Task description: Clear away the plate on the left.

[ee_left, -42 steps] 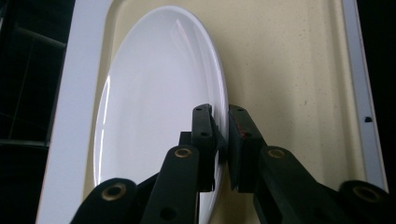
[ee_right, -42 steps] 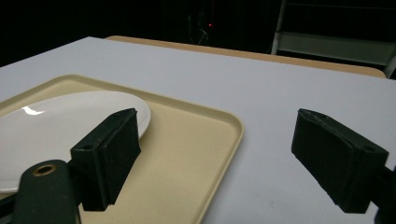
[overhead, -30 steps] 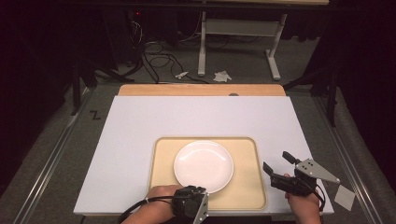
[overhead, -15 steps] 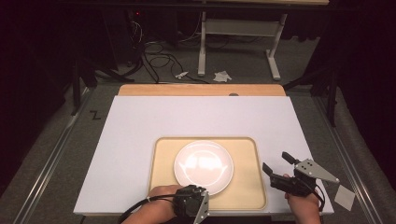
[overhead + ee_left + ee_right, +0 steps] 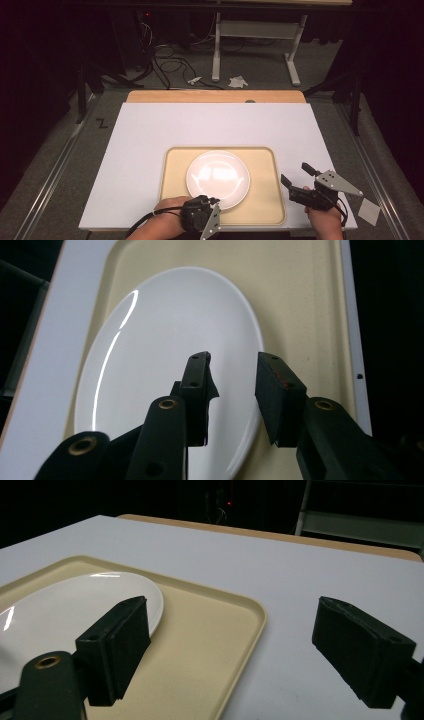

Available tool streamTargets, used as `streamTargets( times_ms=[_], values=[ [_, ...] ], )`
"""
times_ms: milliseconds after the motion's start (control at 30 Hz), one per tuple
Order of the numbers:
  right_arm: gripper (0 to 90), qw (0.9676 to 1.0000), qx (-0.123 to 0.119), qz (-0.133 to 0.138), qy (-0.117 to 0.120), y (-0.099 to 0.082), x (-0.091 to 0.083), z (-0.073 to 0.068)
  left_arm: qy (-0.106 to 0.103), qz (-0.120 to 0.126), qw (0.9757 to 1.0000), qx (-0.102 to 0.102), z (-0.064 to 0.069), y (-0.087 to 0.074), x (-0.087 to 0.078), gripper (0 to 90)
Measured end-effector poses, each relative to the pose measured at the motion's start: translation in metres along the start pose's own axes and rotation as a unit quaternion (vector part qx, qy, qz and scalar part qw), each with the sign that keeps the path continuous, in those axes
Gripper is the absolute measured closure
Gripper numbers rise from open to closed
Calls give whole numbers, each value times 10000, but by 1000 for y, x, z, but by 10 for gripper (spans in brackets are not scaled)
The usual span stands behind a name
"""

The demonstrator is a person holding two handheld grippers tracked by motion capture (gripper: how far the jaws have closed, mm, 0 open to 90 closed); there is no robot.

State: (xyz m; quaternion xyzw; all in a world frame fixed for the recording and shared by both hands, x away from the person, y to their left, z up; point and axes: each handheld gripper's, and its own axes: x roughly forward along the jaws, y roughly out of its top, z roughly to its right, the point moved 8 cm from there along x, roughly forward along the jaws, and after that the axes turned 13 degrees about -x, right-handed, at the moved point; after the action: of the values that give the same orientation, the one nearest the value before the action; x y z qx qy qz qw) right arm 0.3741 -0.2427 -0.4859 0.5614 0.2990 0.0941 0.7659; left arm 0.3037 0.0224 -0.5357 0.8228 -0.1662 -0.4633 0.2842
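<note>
- In the high view the left claw (image 5: 212,200) is mostly hidden under its own black body and grey plate, so the gap between its jaws can't be read from above; the left hand (image 5: 167,212) and the right hand (image 5: 325,222) are both cut off by the bottom edge of that view.
- The left gripper view settles it — the left claw (image 5: 231,385) is parted a little, its jaws having just been opening, with the near rim of the plate (image 5: 170,355) below the gap and neither pad pressing on it.
- The right claw (image 5: 296,175) is spread wide with nothing between the jaws; in the right gripper view (image 5: 240,650) the gap frames the tray's corner and bare worktop.
- The plate (image 5: 218,179) is plain white, round and glossy, with bright streaks of reflected light — nothing lies on it.
- It sits in a shallow beige tray (image 5: 265,170) with rounded corners, left of the tray's middle; the tray lies against the near edge of the worktop, right of centre.
- The worktop (image 5: 215,125) is a white sheet; a strip of light wood (image 5: 215,96) shows along its far edge.
- Beyond it the room is dark: grey floor, tangled cables (image 5: 165,55), a white frame's legs (image 5: 252,45) and scraps of crumpled paper (image 5: 238,81).
</note>
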Motion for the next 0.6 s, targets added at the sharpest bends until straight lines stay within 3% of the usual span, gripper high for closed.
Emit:
streamTargets(
  times_ms=[200,367,467,533,600],
  values=[
    [162,10000,-1,13,-31,0,-1,1,314,91,9989,-343,-20,-5,-7,652],
    [161,10000,-15,19,-16,1,-1,1,563,278,9934,-964,-46,-15,-16,601],
    [161,10000,-49,35,0,1,-1,1,649,371,9868,-1436,-64,-26,-24,560],
    [162,10000,-40,43,-6,1,-1,1,665,477,9803,-1800,-76,-34,-30,530],
    [162,10000,-37,38,-16,1,-1,1,673,579,9720,-2177,-88,-43,-37,492]
  ],
)
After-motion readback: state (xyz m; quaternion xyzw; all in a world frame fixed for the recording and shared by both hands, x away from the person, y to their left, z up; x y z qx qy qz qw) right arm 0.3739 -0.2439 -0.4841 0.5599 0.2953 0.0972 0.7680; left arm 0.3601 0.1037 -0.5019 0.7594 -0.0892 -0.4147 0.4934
